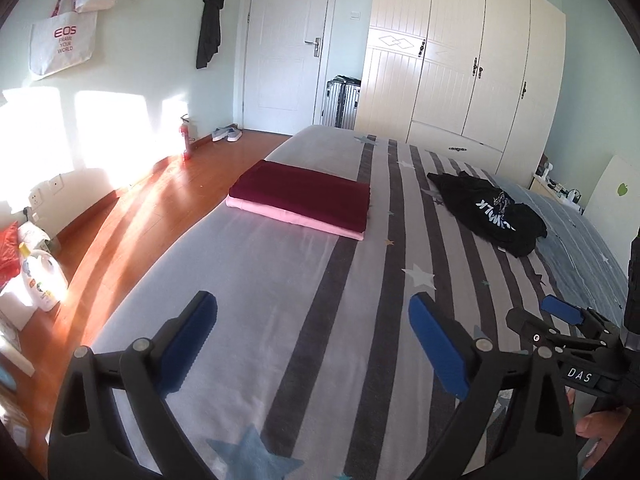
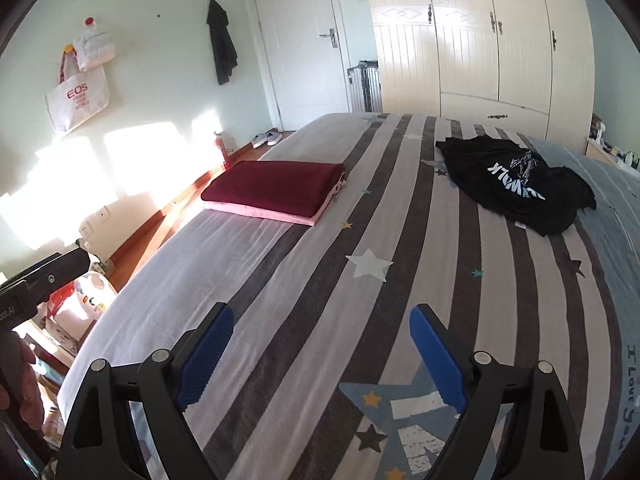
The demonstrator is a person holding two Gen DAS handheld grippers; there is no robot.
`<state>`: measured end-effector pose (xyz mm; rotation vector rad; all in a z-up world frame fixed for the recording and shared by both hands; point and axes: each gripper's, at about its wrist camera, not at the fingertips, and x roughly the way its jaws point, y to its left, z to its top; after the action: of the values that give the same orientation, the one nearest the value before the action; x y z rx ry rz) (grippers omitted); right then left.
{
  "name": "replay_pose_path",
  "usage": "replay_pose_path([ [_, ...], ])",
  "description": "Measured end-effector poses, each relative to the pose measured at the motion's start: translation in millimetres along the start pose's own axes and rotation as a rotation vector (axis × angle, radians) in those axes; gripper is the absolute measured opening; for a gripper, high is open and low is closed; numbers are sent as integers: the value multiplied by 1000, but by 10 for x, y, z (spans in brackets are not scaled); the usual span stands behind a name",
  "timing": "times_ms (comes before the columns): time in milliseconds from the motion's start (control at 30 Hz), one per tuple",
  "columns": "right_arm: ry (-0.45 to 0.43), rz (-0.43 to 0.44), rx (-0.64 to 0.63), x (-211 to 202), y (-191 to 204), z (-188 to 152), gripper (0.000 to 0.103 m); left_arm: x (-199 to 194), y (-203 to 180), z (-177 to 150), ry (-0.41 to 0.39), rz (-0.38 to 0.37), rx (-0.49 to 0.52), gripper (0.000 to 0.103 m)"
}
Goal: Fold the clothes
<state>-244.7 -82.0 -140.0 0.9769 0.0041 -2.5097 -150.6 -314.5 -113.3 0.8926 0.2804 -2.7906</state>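
Note:
On the striped bed (image 1: 280, 320) lies a folded maroon garment (image 1: 300, 192) stacked on a folded pink one (image 1: 280, 216), near the bed's left edge. A crumpled black T-shirt (image 1: 488, 208) with white print lies unfolded toward the far right. My left gripper (image 1: 312, 300) hovers open over bare sheet, nothing between its blue pads. In the right wrist view, my right gripper (image 2: 320, 310) is likewise open and holds nothing above the bed (image 2: 280, 260). The maroon garment (image 2: 272, 188) and black T-shirt (image 2: 516, 184) lie well ahead of it.
A cream wardrobe (image 1: 460, 60) and white door (image 1: 288, 40) stand behind the bed, with a silver suitcase (image 1: 340, 104) between them. Left of the bed is wood floor (image 1: 140, 208) with a red fire extinguisher (image 1: 185, 140) and a detergent bottle (image 1: 42, 280).

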Motion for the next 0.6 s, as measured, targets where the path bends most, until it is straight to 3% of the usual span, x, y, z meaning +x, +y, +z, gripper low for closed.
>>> replay_pose_path([
  [133,-45,8,-9,-164,-28,-208,95,-159,-52,-335,-29,-6,-4,102],
  [200,-77,-1,-29,-199,-13,-355,101,-210,-56,-537,-50,3,9,102],
  [400,-127,-3,-77,-257,99,-833,101,-327,-76,-1077,-73,10,36,102],
  [600,-163,26,-102,-814,285,-1083,102,-856,-200,-1276,-59,45,50,102],
])
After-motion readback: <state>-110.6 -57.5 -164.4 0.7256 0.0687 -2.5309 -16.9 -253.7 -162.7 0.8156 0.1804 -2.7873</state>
